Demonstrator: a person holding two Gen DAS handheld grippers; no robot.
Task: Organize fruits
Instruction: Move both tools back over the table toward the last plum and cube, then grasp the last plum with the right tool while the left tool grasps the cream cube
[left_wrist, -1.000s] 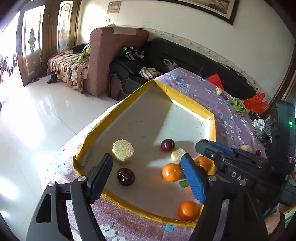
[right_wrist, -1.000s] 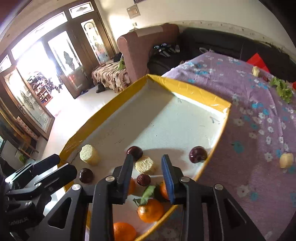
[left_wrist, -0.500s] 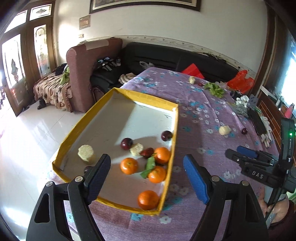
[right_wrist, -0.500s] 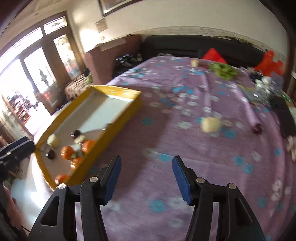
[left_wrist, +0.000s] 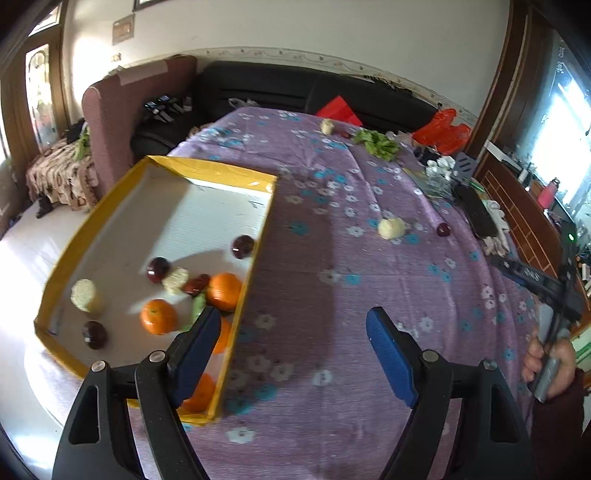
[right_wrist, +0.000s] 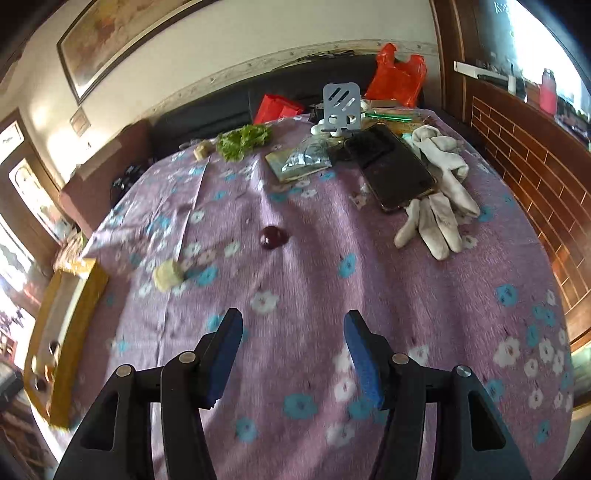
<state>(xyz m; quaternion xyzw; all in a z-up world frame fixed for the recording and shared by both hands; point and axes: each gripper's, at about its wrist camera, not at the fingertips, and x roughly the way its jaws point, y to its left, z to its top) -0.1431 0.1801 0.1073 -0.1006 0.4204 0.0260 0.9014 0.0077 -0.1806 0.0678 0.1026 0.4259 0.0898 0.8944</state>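
A yellow-rimmed tray (left_wrist: 264, 236) on the purple flowered tablecloth holds oranges (left_wrist: 223, 291), dark red plums (left_wrist: 242, 246) and pale corn pieces (left_wrist: 84, 294). Outside it lie a pale corn piece (left_wrist: 391, 228) (right_wrist: 168, 274) and a dark plum (left_wrist: 443, 229) (right_wrist: 272, 237). My left gripper (left_wrist: 291, 350) is open and empty above the cloth beside the tray's right rim. My right gripper (right_wrist: 291, 350) is open and empty above the cloth, short of the loose plum. The tray edge (right_wrist: 79, 317) shows at the left of the right wrist view.
At the table's far side lie a green leafy bunch (right_wrist: 242, 140), another corn piece (right_wrist: 201, 150), a phone (right_wrist: 397, 171), white gloves (right_wrist: 441, 206), a plastic packet (right_wrist: 301, 160) and a red bag (right_wrist: 399, 77). A black sofa (left_wrist: 295, 88) stands behind the table.
Both grippers have swung right, away from the tray, over the open cloth. The right gripper, narrow over the tray a second ago, has opened wide and now faces the loose plum.
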